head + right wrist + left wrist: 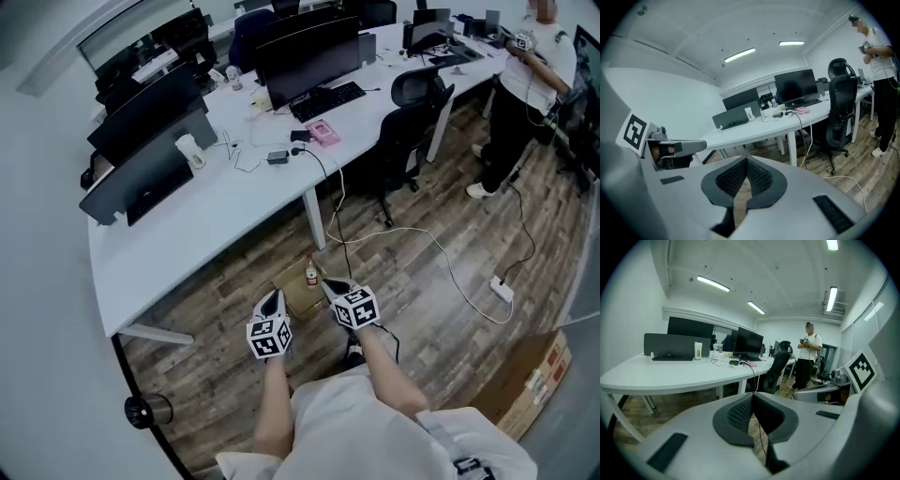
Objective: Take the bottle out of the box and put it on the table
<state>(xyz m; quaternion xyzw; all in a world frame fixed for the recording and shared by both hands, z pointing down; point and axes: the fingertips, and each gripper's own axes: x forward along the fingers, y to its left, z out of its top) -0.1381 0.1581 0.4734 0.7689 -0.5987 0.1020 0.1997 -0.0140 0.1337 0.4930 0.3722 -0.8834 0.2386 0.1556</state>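
Bottle (311, 272) is standing upright in the open cardboard box (296, 298) on the wood floor (441, 319), about center frame in the head view, just below the edge of the big white counter (216, 216). Left claw (275, 300) and right claw (331, 286) hover on the 2 sides of the box, both pinched shut with nothing in them.
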